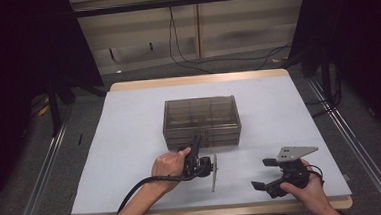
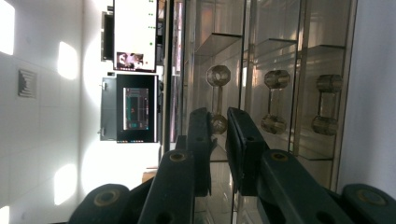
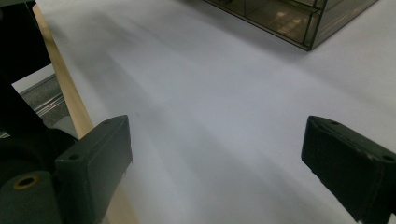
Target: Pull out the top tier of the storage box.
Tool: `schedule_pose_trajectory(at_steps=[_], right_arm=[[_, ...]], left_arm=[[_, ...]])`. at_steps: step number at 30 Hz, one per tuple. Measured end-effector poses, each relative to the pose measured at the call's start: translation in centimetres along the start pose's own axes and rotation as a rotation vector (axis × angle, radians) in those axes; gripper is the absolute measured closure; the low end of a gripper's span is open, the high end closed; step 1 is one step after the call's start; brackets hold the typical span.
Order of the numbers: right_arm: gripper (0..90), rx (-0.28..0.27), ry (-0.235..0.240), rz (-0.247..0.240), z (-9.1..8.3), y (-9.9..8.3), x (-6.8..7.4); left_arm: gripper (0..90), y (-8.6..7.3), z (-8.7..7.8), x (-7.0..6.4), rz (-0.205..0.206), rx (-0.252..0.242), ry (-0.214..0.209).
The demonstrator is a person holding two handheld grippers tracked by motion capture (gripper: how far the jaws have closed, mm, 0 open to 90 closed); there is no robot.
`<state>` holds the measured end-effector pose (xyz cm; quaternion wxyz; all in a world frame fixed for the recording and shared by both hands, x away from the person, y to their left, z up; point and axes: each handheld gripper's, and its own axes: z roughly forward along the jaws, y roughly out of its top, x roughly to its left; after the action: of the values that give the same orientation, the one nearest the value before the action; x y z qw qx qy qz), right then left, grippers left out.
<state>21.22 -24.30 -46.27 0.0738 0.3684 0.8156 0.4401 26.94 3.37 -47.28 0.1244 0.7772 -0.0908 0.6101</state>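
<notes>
At frame centre in the high view, the smoked-plastic drawer cabinet [image 1: 202, 122] is sitting shut on the bench [image 1: 130, 141]. The left tool [image 2: 219, 123] is closing around a drawer handle [image 2: 217, 99], pull apparently pending. The right tool [image 3: 217, 154] is waiting wide open.

Drawer knob [image 2: 217, 99] partly hidden behind the left gripper [image 2: 218, 122]'s fingers [image 2: 200, 135]; contact unclear.
</notes>
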Motion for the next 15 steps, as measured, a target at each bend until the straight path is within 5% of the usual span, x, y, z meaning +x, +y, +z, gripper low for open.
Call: schedule_pose_trajectory(at_steps=[15], right_arm=[[8.7, 0.002, 0.001, -0.005, -0.01, -0.02, 0.02]], left_arm=[[75.3, 0.38, 0.36, -0.69, 0.024, 0.027, 0.035]])
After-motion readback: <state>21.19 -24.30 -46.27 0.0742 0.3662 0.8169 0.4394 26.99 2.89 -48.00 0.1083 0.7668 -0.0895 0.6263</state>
